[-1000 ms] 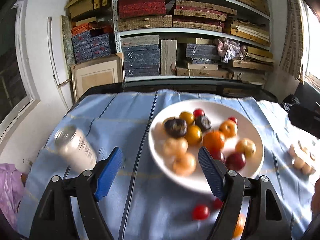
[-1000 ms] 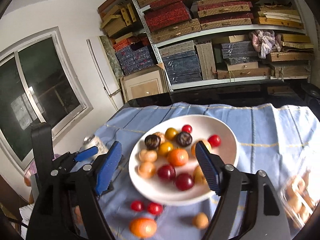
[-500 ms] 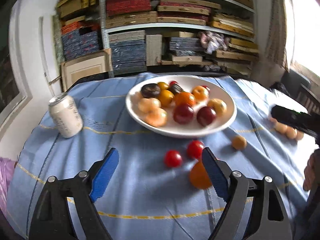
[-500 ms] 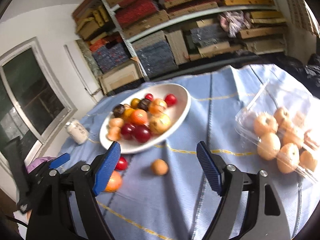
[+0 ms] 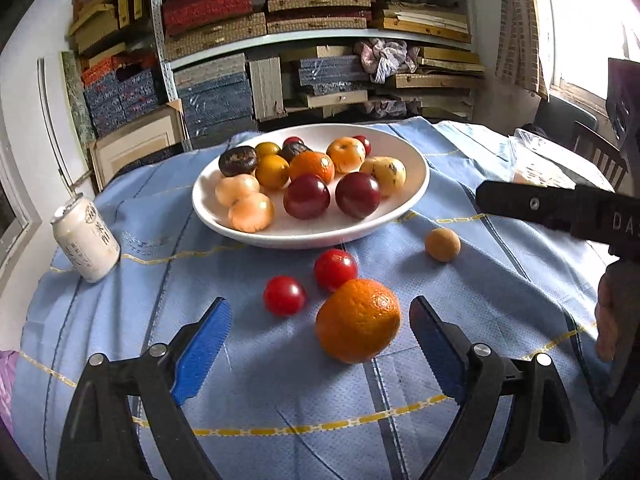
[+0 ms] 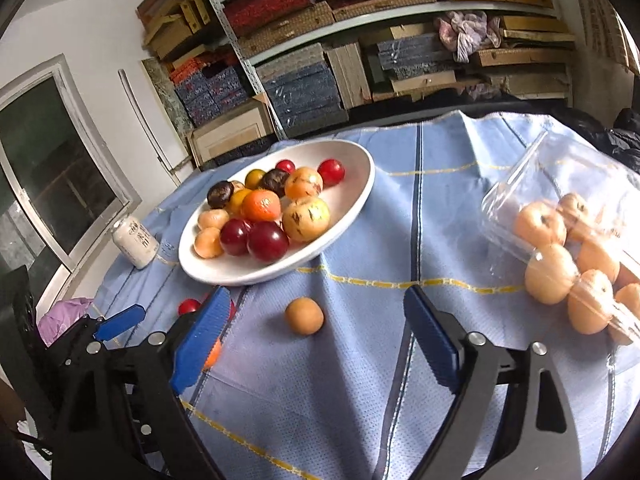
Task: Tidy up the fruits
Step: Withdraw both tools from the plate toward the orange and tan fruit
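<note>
The orange (image 5: 358, 320) lay on the blue tablecloth (image 5: 280, 392), in front of the white plate (image 5: 416, 168) and between the two blue pads of the left gripper (image 5: 320, 344), nearer to the right pad but not touching it. The jaws of this gripper were spread wide and held nothing. Two red tomatoes (image 5: 335, 269) lay just behind the orange, the nearer one almost touching it, and a small tan fruit (image 5: 442, 244) lay apart to the right, near the edge of the plate. On the plate there was a heap of fruits: dark red plums (image 5: 307, 196), a smaller orange, yellow and pale ones, and two dark brown ones. The right gripper (image 6: 316, 336) was also spread open and empty, above the cloth, with the small tan fruit (image 6: 304, 315) between its pads. To its right lay a clear plastic box (image 6: 520, 184) with pale orange fruits (image 6: 550, 280) inside. A white can (image 5: 86, 238) stood upright to the left of the plate.
</note>
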`<state>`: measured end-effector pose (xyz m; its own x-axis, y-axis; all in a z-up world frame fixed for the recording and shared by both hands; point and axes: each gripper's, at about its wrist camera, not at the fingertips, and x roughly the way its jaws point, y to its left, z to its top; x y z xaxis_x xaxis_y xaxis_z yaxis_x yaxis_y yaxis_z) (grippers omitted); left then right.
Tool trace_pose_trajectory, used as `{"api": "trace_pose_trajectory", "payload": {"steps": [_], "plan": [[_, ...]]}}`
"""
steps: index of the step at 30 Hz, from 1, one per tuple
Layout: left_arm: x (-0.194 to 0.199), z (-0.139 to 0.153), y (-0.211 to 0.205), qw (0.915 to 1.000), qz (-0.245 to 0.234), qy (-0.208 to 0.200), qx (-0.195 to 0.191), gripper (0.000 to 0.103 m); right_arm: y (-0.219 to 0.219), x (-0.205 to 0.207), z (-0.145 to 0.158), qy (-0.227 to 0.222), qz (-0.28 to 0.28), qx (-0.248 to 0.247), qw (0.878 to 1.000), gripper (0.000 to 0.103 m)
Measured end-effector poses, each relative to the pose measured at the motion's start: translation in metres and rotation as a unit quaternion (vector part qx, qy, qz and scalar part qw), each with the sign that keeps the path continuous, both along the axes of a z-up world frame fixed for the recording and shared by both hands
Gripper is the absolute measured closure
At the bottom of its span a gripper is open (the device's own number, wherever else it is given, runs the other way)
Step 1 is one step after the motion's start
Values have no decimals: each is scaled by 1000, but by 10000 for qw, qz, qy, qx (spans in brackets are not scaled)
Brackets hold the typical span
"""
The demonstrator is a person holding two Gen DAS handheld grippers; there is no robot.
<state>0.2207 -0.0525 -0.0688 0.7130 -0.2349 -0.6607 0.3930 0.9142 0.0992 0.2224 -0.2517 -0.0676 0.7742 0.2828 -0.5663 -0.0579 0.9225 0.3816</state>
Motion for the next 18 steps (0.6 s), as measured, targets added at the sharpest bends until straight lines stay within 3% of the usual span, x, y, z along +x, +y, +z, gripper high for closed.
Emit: {"api": "trace_pose_trajectory", "payload": {"steps": [13,18], "plan": [[14,-7,7,9980,19,493,-394,14,5,5,-11,141,24,-115,9998,17],[15,-10,3,9974,-82,597,-397,30,6,6,-15,181,30,-157,9997,17]]}}
